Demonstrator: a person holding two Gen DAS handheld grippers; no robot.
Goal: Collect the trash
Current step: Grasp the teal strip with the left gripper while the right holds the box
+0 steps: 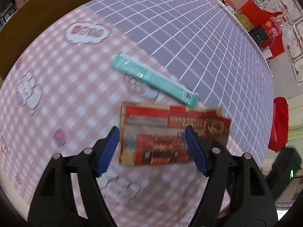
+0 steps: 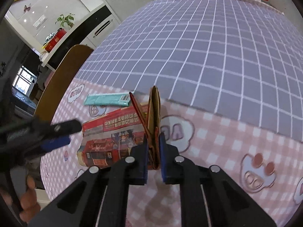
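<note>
Right gripper [image 2: 153,152] clamped on the raised flap of a flattened red printed cardboard carton [image 2: 111,141] lying on pink gingham tablecloth [image 2: 217,141], left gripper [image 1: 151,149] wide apart, empty, above the carton, long teal wrapper [image 1: 153,79] just beyond

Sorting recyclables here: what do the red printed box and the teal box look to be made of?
The red box looks like thin cardboard: brown unprinted edges and folded flaps, with a fairly matte printed face. The teal box seems to be paperboard too, probably coated or film-wrapped, given the glossy glints along it, though blur leaves that open.
</note>
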